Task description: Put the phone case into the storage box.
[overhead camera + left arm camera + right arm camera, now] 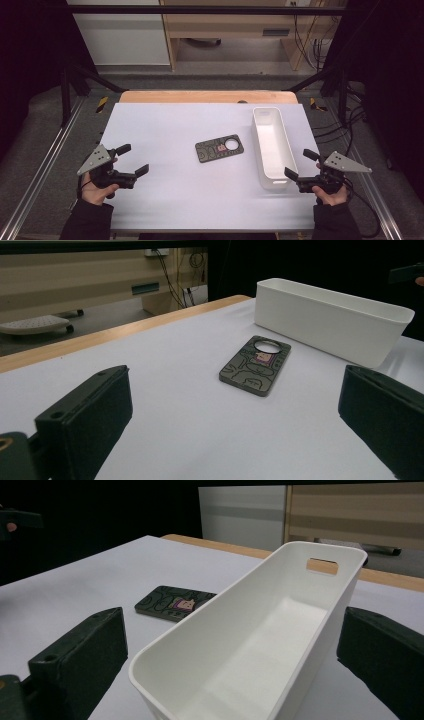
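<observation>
The phone case lies flat near the middle of the table, face down, its round camera cutout toward the right edge. Its long axis runs roughly left to right, tilted slightly up toward the far right corner. The white bin stands just beside it on the right, empty, its long axis running from near edge to far edge; the two are apart.

The left gripper hovers at the near left corner, jaws spread wide, nothing between them. The case lies ahead of it and to its right, well apart.

The right gripper hovers at the near right corner, jaws released either side of the bin's near end, not pressing it.

Judgement: the left gripper has the clear line; the bin stands between the right gripper and the case.
</observation>
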